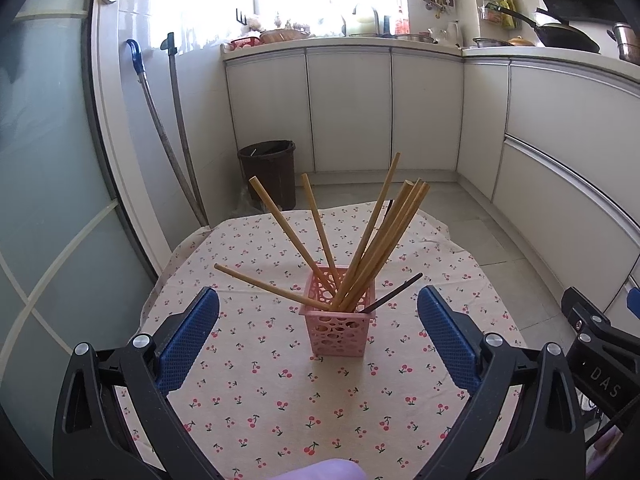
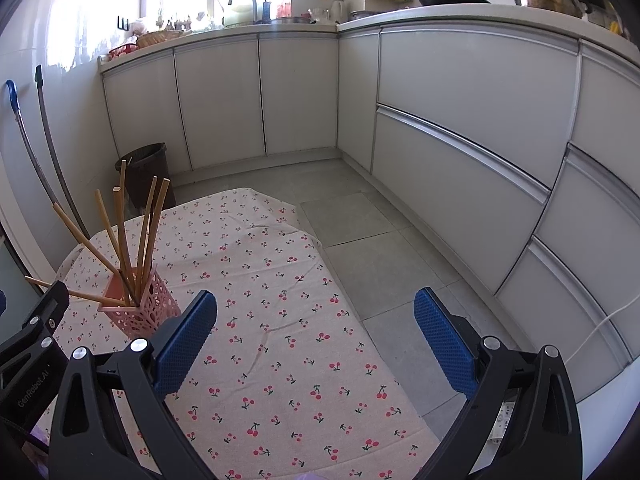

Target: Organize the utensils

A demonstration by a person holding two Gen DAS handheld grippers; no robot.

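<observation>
A pink perforated holder (image 1: 339, 330) stands upright on the cherry-print tablecloth (image 1: 280, 400). Several wooden chopsticks (image 1: 372, 240) fan out of it, and a dark chopstick (image 1: 394, 293) leans over its right rim. My left gripper (image 1: 318, 312) is open and empty, its blue pads level with the holder on either side, a little nearer the camera. In the right wrist view the holder (image 2: 138, 314) sits at the left with the chopsticks (image 2: 128, 236). My right gripper (image 2: 316, 314) is open and empty, to the right of the holder above the tablecloth (image 2: 280, 360).
A dark waste bin (image 1: 269, 172) stands on the floor beyond the table, with two mop handles (image 1: 176, 128) leaning on the wall. White cabinets (image 2: 460, 120) run along the back and right. The table's right edge (image 2: 360, 320) drops to grey floor tiles.
</observation>
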